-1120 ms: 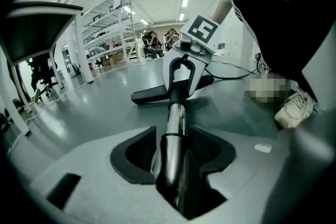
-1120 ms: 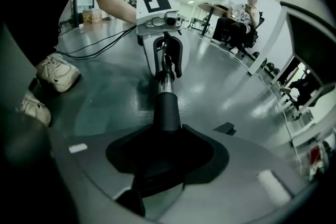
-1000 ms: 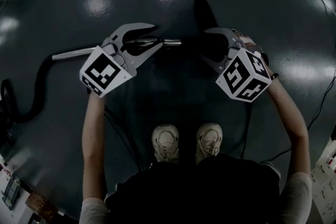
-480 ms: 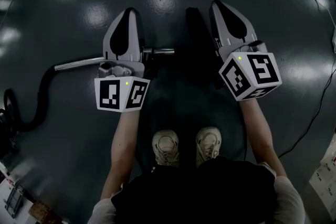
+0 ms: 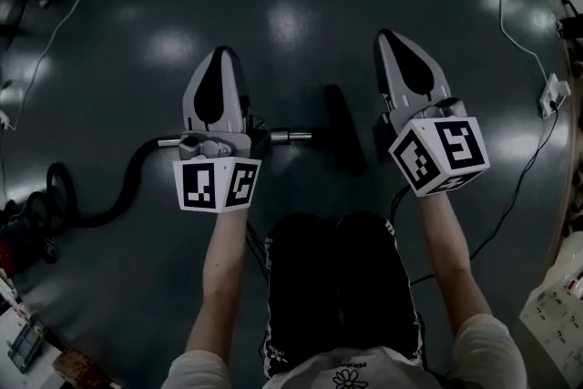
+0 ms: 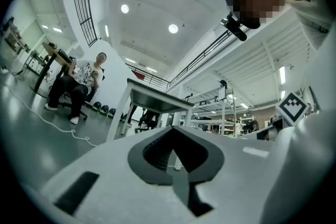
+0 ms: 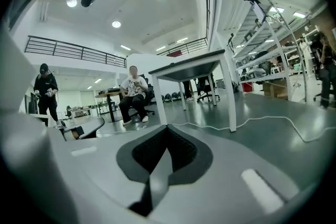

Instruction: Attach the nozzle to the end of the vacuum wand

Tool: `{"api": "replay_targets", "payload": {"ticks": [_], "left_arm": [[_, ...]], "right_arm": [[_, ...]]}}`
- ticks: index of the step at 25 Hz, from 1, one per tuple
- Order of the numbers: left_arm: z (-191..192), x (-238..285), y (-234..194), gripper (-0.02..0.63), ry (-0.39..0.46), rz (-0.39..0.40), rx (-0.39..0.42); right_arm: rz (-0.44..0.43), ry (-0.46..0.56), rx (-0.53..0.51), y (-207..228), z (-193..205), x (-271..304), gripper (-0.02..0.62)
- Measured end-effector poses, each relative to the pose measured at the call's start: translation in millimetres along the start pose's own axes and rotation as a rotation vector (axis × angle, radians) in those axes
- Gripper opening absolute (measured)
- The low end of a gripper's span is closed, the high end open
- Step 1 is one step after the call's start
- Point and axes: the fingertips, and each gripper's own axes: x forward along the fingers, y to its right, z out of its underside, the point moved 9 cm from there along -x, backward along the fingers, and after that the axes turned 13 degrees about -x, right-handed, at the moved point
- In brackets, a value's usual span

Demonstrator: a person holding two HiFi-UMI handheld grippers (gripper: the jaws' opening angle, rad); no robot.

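Observation:
The vacuum wand's metal end [image 5: 291, 137] lies on the dark floor, pointing right at the black nozzle [image 5: 343, 127]; I cannot tell whether the two are joined. Its black hose [image 5: 118, 196] curls away to the left. My left gripper [image 5: 221, 53] is held high over the wand, shut and empty, pointing forward. My right gripper [image 5: 386, 35] is also shut and empty, above the floor just right of the nozzle. In the left gripper view the shut jaws [image 6: 172, 129] point across the room, and the right gripper view shows the same [image 7: 167, 128].
A white cable [image 5: 510, 14] runs to a power strip [image 5: 553, 89] at the right. The vacuum body [image 5: 18, 223] sits at the left edge. A table [image 7: 197, 68] and a seated person [image 7: 134, 94] are ahead; another person [image 7: 44, 92] stands at the left.
Both grippers have let go of the wand and nozzle, shut, and risen from the floor to point forward. The person has stood up; the wand and nozzle stay on the floor.

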Motion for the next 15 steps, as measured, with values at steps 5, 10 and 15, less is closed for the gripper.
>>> {"api": "replay_targets", "payload": {"ticks": [5,10,15], "left_arm": [[-253.3,30.0,144.0,0.002,0.007,-0.030,-0.009],[-467.9,25.8,293.1,0.002,-0.035,-0.054,0.023],[-525.6,-9.7,360.4,0.002,0.009,0.013,0.061]], "right_arm": [[0.002,-0.039,0.014,-19.7,-275.6,-68.9,0.006],[0.024,-0.041,0.041,-43.5,-515.9,-171.5,0.006],[-0.022,0.060,0.029,-73.9,-577.5,-238.0,0.006]]}}
